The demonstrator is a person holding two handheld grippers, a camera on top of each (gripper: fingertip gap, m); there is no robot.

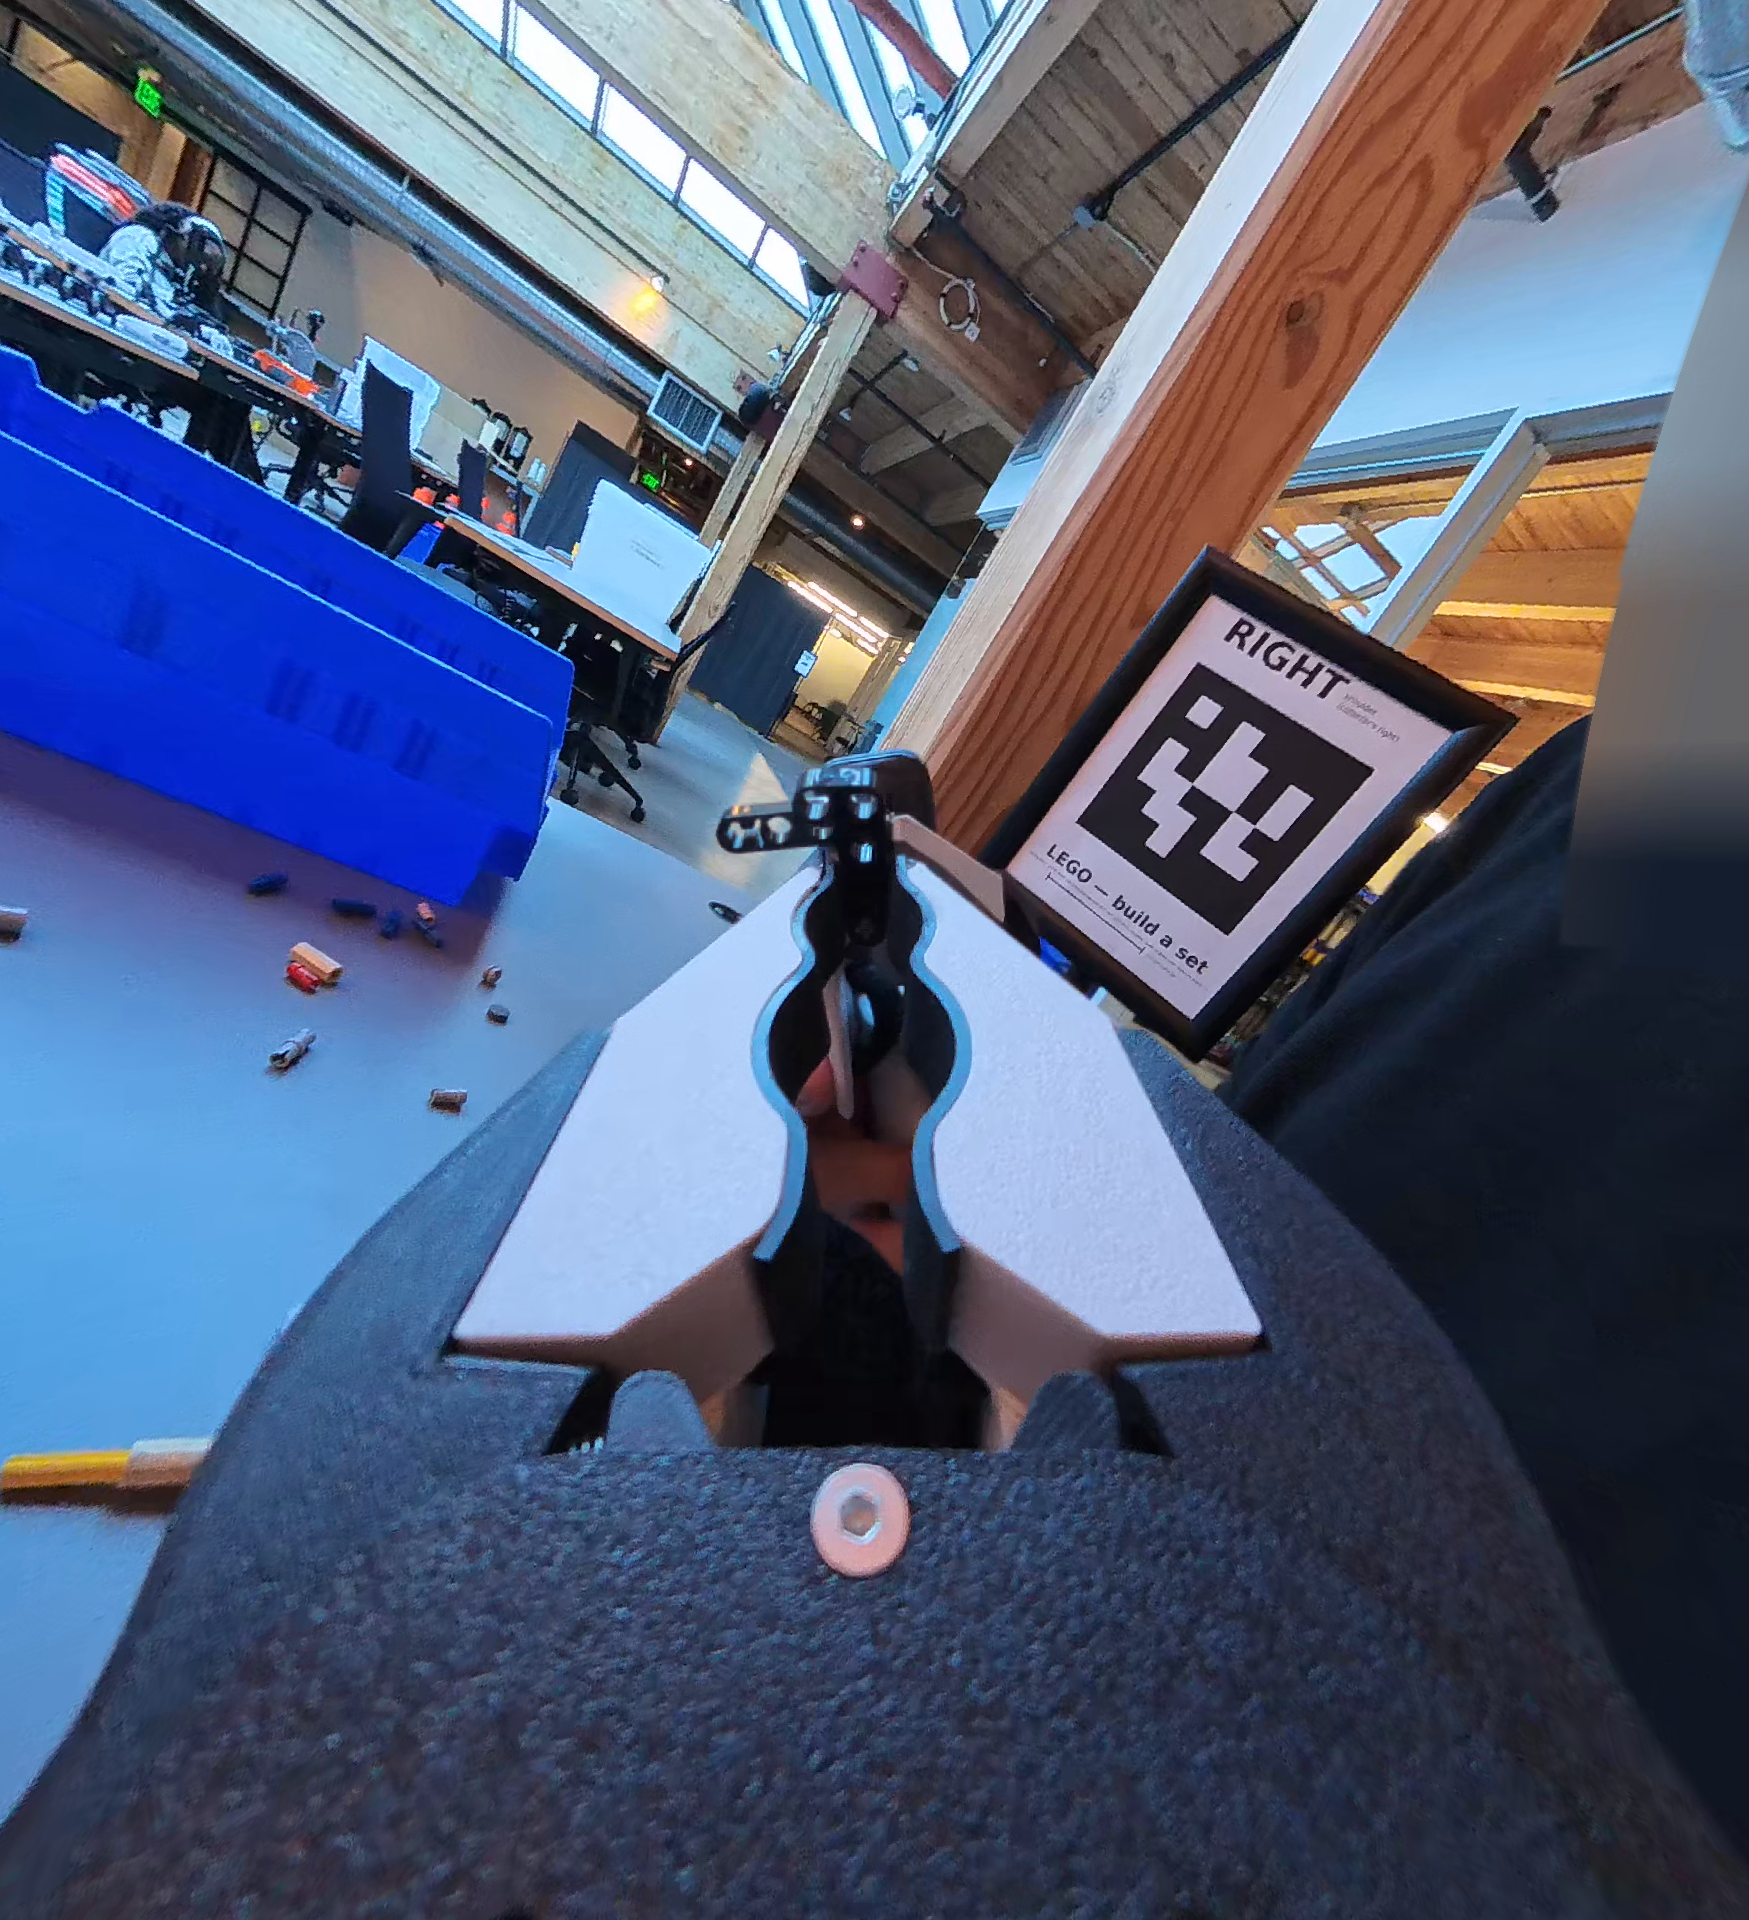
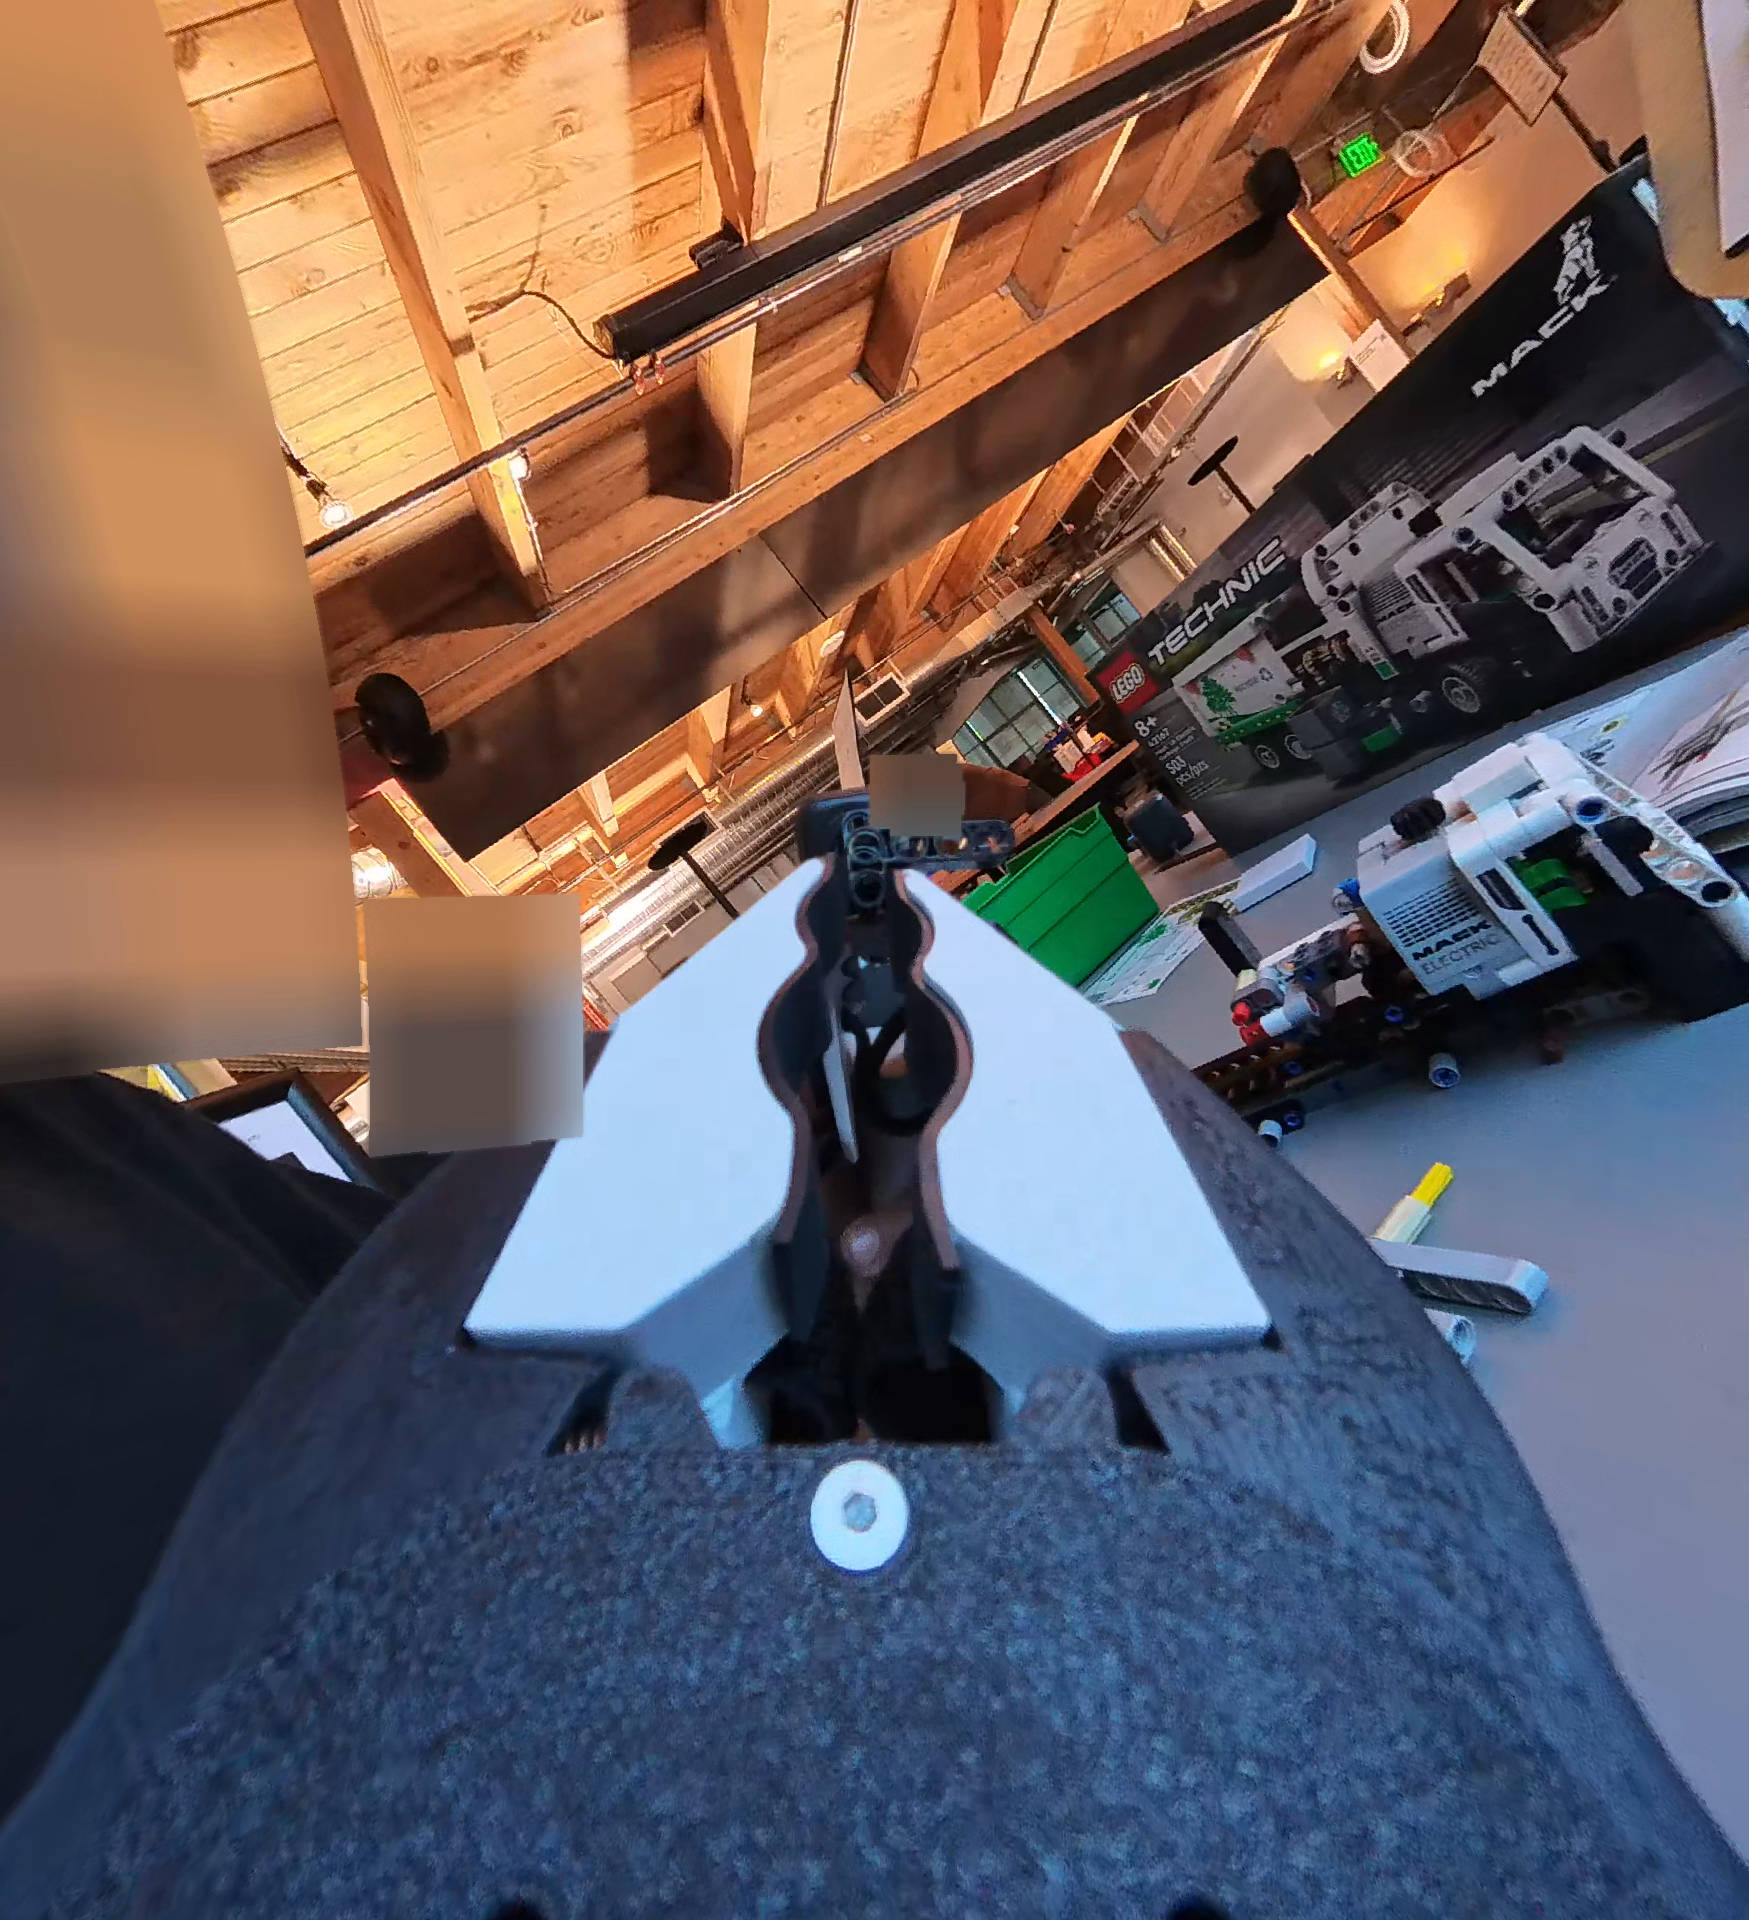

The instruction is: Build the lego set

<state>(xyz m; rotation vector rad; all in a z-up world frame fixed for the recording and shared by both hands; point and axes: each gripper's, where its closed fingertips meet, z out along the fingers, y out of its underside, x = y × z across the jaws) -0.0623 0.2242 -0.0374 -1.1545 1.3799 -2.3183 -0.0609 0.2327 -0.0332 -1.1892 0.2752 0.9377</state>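
Note:
My left gripper [image 1: 854, 883] is shut on a small black lego beam assembly [image 1: 808, 826], held up off the grey table [image 1: 122, 1195]; a beam with holes sticks out to the left of the tips. My right gripper [image 2: 865, 878] is shut on what looks like the same black assembly [image 2: 953, 836], whose beam sticks out to the right. The two grippers face each other tip to tip. The partly built white truck [image 2: 1472, 914] stands on the table to the right in the right wrist view, apart from both grippers.
Blue bins [image 1: 174, 623] stand at the left with several small loose pieces [image 1: 314, 961] in front. A yellow and tan axle piece [image 1: 91, 1470] lies near. A framed sign [image 1: 1234, 810] stands at the right. The set's box [image 2: 1472, 582], open booklet [image 2: 1743, 727], green bin [image 2: 1057, 894] and grey beam [image 2: 1472, 1283] are also there. My two grippers' fingertips are within a few centimetres of each other. The partly built white truck [image 2: 1472, 914] is about equally far from each gripper, around 15 cm.

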